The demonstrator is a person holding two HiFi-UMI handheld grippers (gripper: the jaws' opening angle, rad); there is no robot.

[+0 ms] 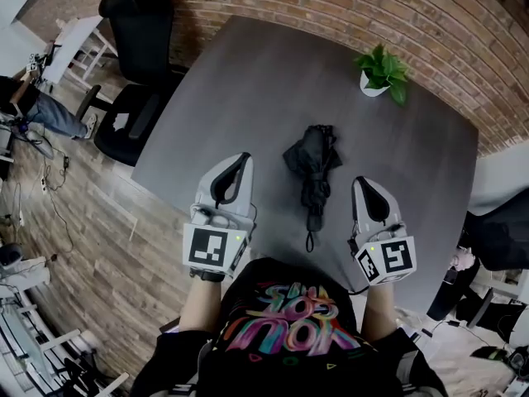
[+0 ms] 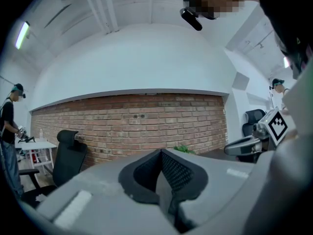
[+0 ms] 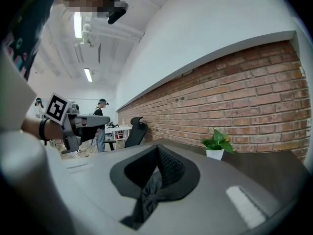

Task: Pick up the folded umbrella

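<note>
The folded black umbrella (image 1: 312, 170) lies on the dark grey table (image 1: 264, 81), its handle end and wrist loop toward me. My left gripper (image 1: 242, 159) hovers to its left and my right gripper (image 1: 360, 184) to its right; neither touches it. Both point away from me across the table. In the left gripper view the black pads (image 2: 168, 168) meet with nothing between them. The right gripper's pads (image 3: 164, 165) are also pressed together and hold nothing. Neither gripper view shows the umbrella.
A small potted plant (image 1: 382, 71) stands at the table's far right corner. A black office chair (image 1: 136, 81) sits at the table's left side. A brick wall (image 1: 331, 7) runs behind the table. A person (image 2: 10, 131) stands further off by a white desk.
</note>
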